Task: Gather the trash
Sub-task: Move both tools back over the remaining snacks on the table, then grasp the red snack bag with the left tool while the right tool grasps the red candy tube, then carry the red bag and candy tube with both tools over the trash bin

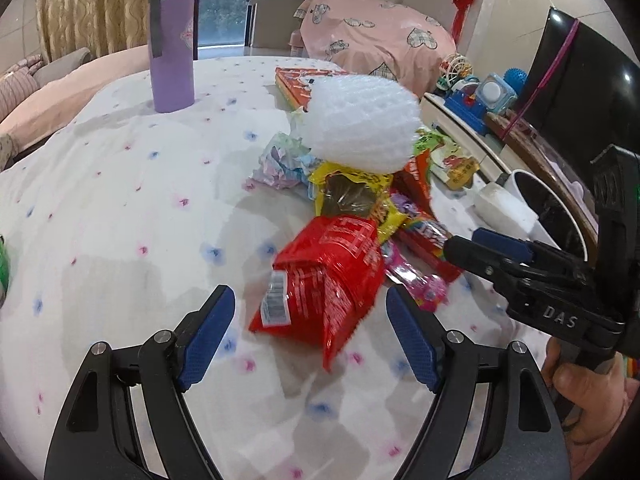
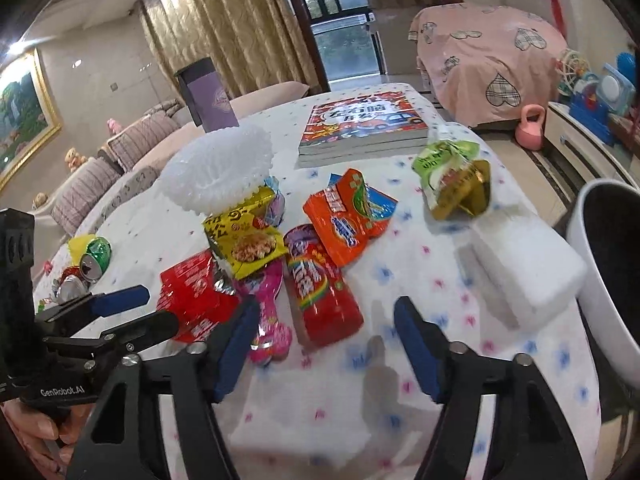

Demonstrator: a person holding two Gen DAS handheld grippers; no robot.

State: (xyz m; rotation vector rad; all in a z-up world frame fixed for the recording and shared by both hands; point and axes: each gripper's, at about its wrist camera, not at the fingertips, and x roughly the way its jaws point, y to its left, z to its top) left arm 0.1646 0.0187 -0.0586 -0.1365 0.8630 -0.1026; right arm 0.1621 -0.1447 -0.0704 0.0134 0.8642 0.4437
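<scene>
A heap of snack wrappers lies on the flowered tablecloth point(image 1: 120, 208). My left gripper point(image 1: 310, 336) is open, and a red bag point(image 1: 324, 284) lies between its blue pads, untouched. My right gripper point(image 2: 326, 344) is open too, with the near end of a red rainbow-striped wrapper point(image 2: 320, 292) just ahead of its tips. Around these lie a yellow bag point(image 2: 244, 244), an orange bag point(image 2: 348, 216), a pink wrapper point(image 2: 268, 304), a green-gold bag point(image 2: 452, 176) and a white foam net point(image 2: 224, 168). Each gripper shows in the other's view: right gripper point(image 1: 466, 240), left gripper point(image 2: 158, 306).
A white bin point(image 2: 608, 272) stands off the table's right edge, beside a white foam block point(image 2: 524, 264). Crushed cans point(image 2: 94, 260) lie at the left. A stack of books point(image 2: 360, 124) and a purple tumbler point(image 1: 172, 44) stand farther back. A person's hand point(image 1: 580, 380) holds the right gripper.
</scene>
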